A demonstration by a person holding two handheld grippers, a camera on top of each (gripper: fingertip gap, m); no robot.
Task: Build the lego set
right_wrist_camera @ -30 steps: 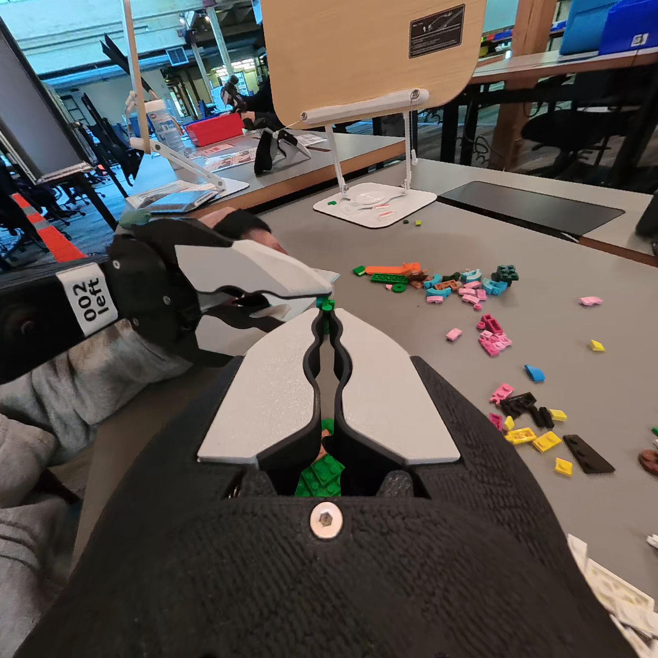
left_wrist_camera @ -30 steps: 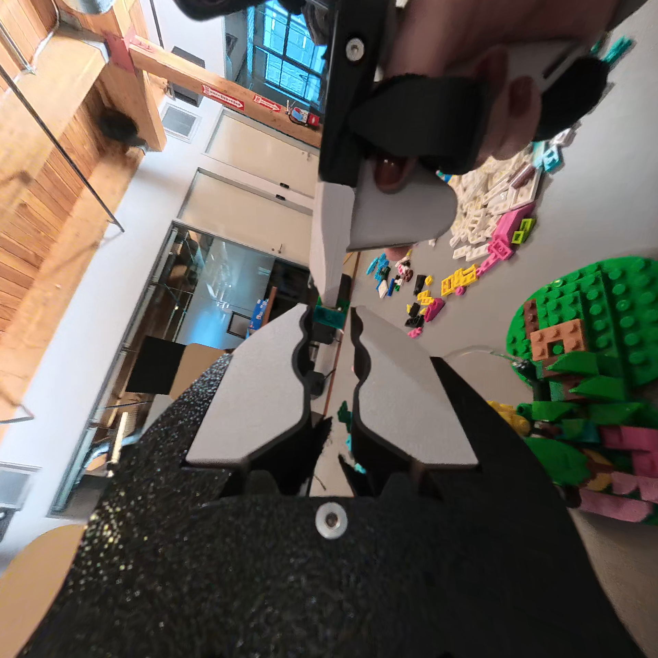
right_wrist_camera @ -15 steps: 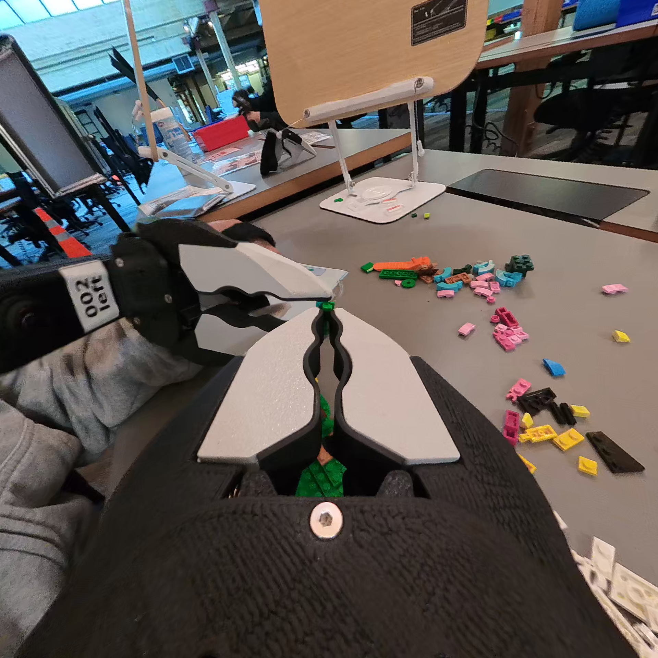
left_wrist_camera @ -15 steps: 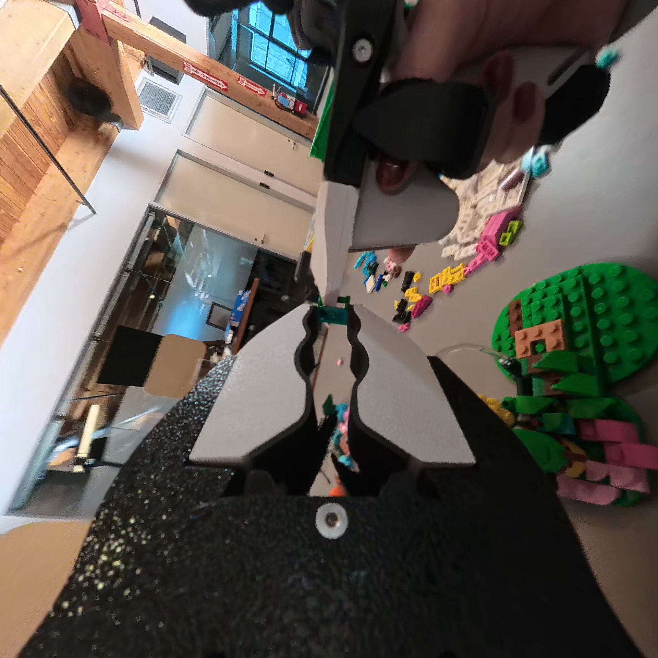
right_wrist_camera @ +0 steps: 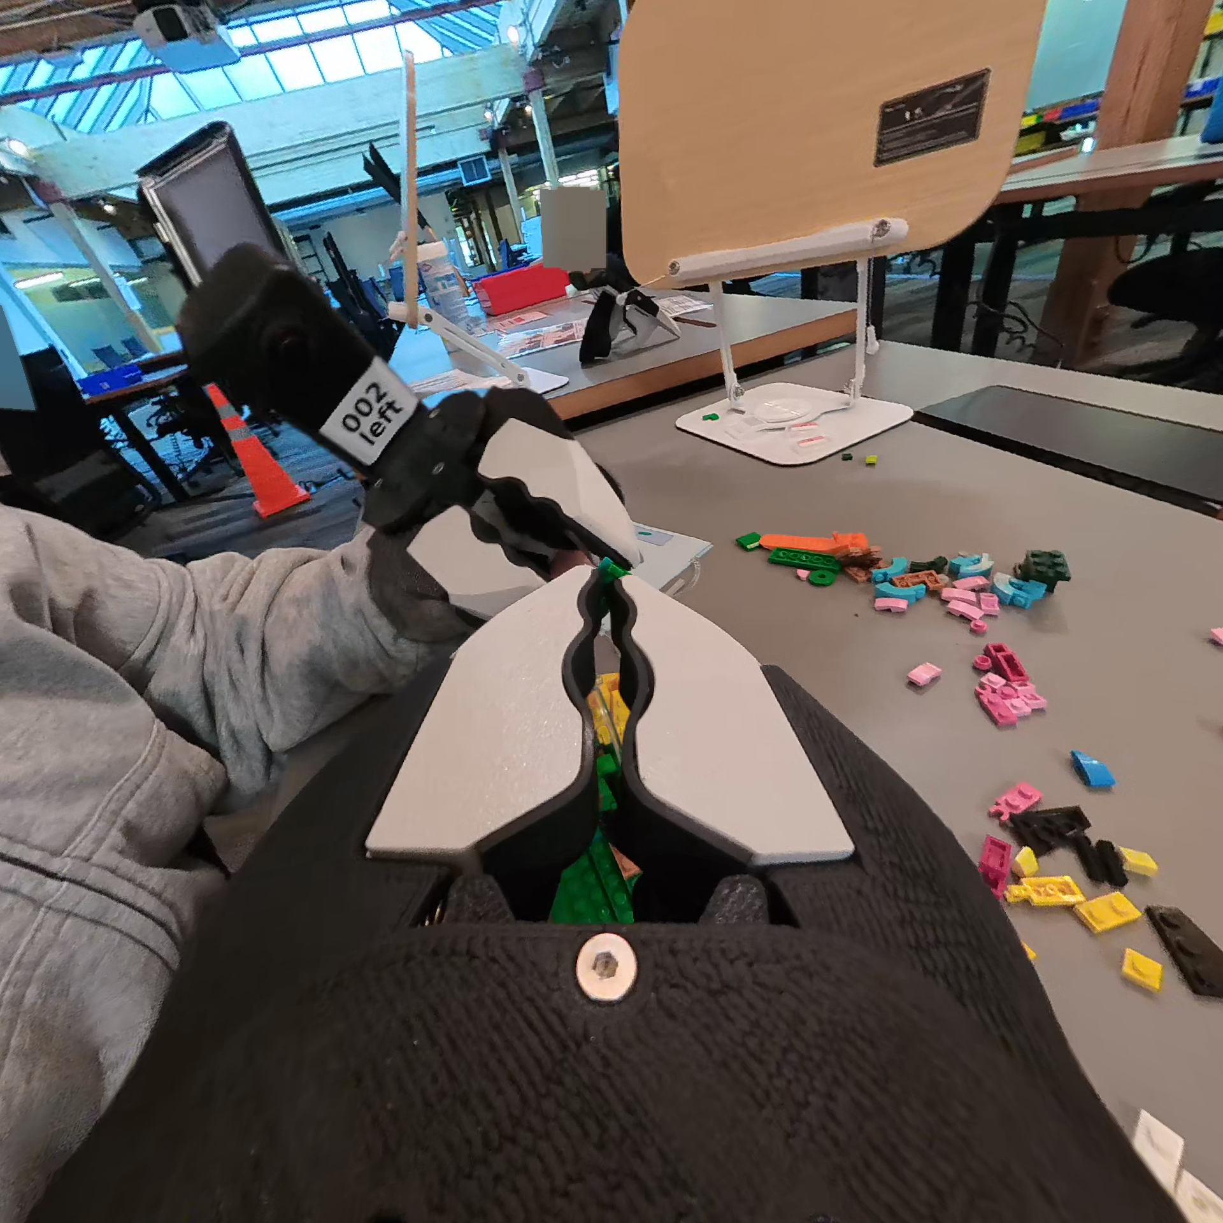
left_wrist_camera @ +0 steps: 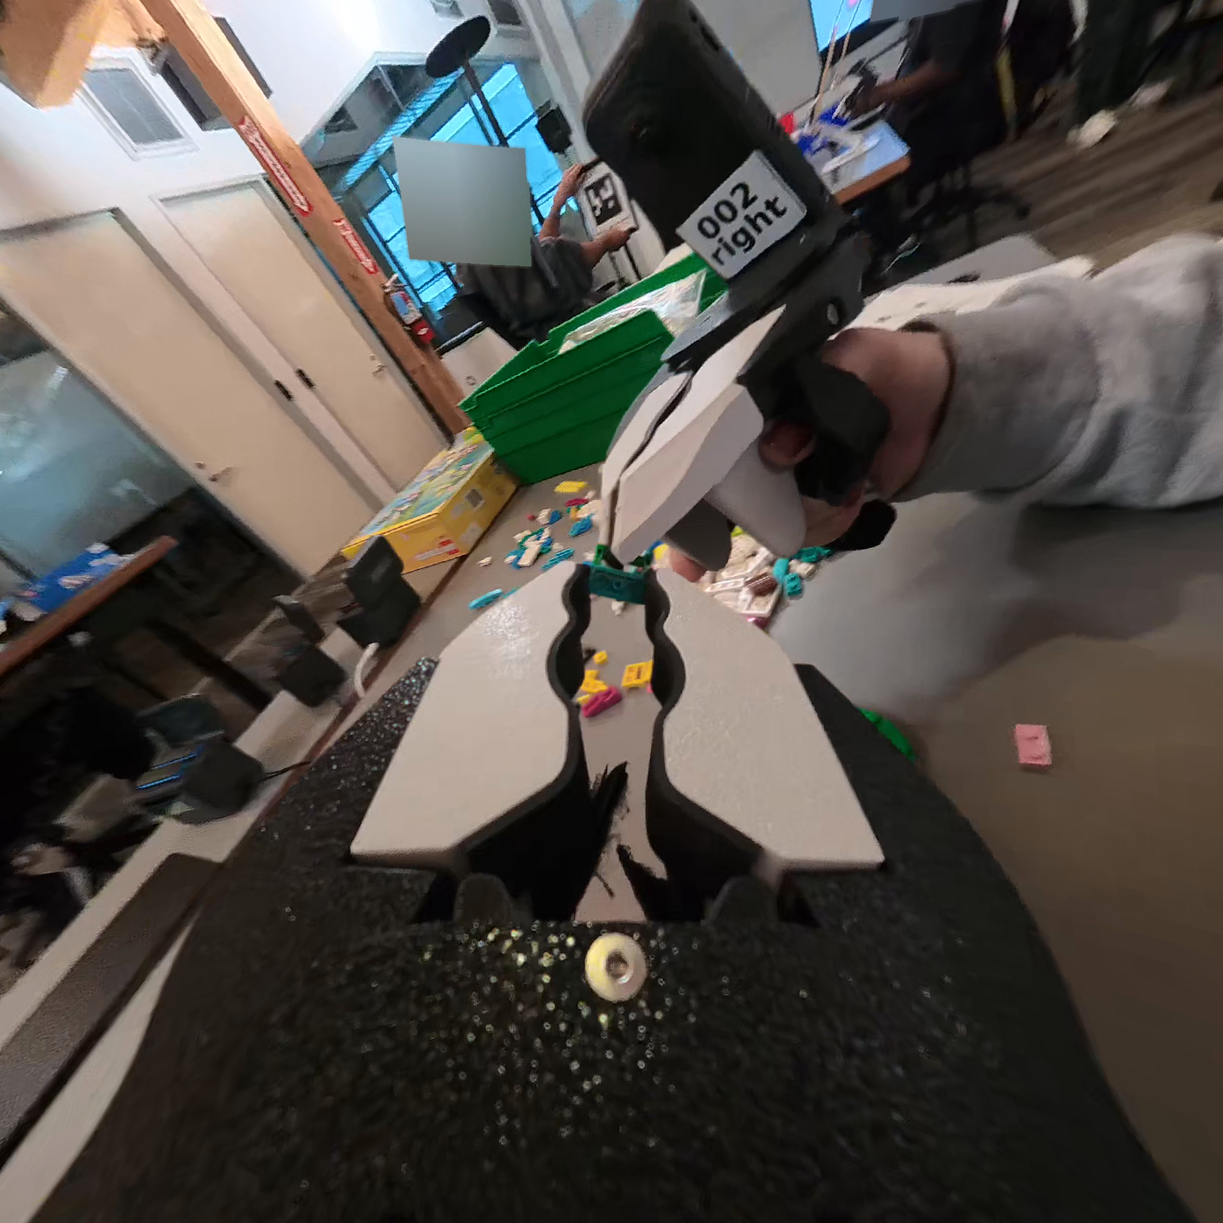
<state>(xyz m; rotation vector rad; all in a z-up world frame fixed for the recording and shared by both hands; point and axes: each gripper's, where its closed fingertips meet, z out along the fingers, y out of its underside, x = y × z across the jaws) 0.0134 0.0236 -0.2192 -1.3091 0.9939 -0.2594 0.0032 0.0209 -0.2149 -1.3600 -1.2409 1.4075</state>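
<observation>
Left tongs (left_wrist_camera: pixel 615 586) grip a teal brick (left_wrist_camera: pixel 617 585) between both tips, above the desk (left_wrist_camera: pixel 993 635). Right tongs (right_wrist_camera: pixel 610 574), tips meeting the left's, are clamped on a green piece (right_wrist_camera: pixel 610 569). Loose bricks (right_wrist_camera: pixel 940 582) lie right.

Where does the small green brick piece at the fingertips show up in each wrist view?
Left wrist view: teal-green brick piece sits centre, between the left gripper fingertips.
Right wrist view: its green edge shows centre, at the right gripper tips.
Shared landmark: the grey table strewn with loose bricks.
</observation>
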